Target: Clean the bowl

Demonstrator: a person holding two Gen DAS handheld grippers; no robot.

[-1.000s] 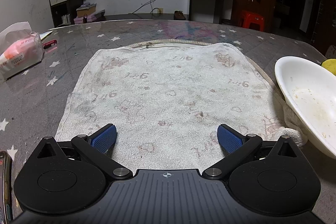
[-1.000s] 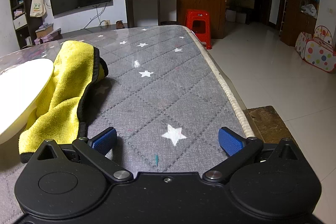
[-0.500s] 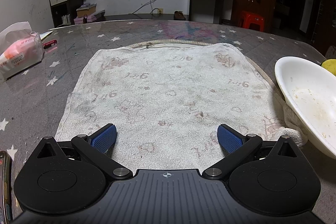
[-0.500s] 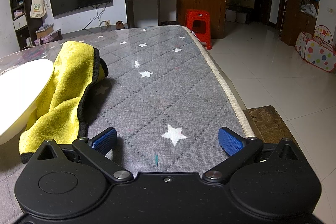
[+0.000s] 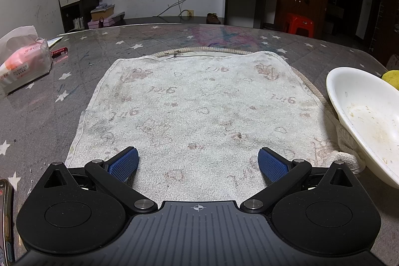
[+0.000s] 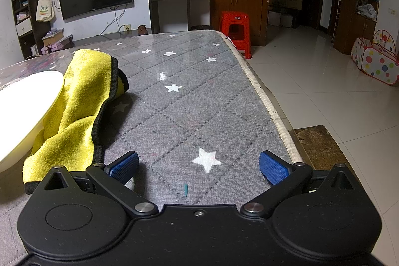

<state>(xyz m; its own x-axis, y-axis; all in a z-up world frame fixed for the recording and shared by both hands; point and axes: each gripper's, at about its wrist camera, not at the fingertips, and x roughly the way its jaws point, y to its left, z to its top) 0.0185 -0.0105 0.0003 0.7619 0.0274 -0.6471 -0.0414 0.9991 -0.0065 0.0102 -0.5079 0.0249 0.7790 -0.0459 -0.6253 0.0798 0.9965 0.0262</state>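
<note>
Both grippers spread, empty | bowl [image 5: 369,121] right of left gripper [image 5: 198,163] | left of right gripper [image 6: 199,166], apparently tilted.

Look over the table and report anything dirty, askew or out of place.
The white bowl is tilted, its near side propped on the corner of the stained white towel, and brownish food residue streaks its inside. The yellow cloth lies crumpled against the bowl's far side. Both grippers are open and empty.
</note>
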